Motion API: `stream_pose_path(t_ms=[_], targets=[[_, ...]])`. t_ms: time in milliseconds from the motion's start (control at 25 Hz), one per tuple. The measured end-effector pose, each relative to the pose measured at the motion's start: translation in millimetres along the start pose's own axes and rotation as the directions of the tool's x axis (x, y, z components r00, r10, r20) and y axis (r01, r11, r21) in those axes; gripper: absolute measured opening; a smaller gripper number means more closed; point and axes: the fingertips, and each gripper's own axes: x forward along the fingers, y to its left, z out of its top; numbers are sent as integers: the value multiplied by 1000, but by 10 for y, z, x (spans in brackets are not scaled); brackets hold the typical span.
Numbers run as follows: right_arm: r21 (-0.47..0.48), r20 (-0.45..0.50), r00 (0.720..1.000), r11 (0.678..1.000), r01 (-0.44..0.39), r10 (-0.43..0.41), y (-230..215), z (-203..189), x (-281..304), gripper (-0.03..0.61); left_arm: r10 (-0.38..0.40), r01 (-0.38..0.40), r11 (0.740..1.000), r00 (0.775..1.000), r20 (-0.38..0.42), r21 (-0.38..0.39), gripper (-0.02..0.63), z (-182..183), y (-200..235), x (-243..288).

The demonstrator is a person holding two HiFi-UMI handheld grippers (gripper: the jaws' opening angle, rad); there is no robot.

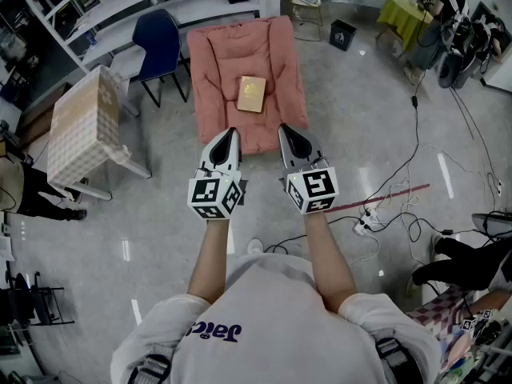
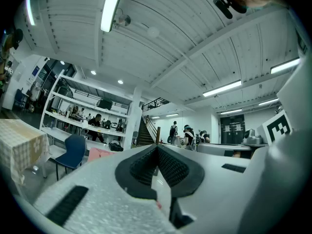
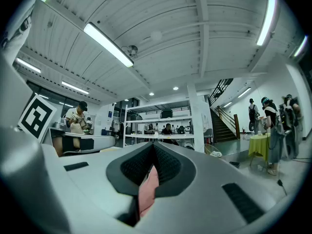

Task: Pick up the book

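A tan book [image 1: 251,94] lies flat in the middle of a pink cushioned seat [image 1: 214,62] on the floor ahead of me. Both grippers are held level, side by side, short of the seat's near edge, with the book beyond and between them. My left gripper [image 1: 230,133] is shut with nothing between its pads; in the left gripper view its jaws [image 2: 157,147] meet at the tip. My right gripper [image 1: 286,130] is shut and empty too. In the right gripper view a strip of the pink seat [image 3: 146,191] shows below the closed jaws [image 3: 153,145].
A blue chair [image 1: 160,42] stands left of the seat, and a table with a checked cloth [image 1: 80,126] stands further left. White shelving [image 1: 120,2] runs along the back. Cables and a power strip [image 1: 364,224] lie on the floor at right. People stand in the background.
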Motion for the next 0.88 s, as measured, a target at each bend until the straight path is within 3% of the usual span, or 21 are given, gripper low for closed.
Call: stream_pose_path(t_ms=[200,520,880], targets=[[24,-20,999,999,27,-26,286,-64,294,11,-5,5,1000,1000,-20,-26,15,34,453,-122],[33,-84,996,999,13,-10,538,-355,726,11,11,-17,997,997,-82,-80,15,-304,966,-115],[91,-51,997,994,-52,57,45,-507,1423,11,31,-36,997,997,-75,-68,15,-412,1263,681]])
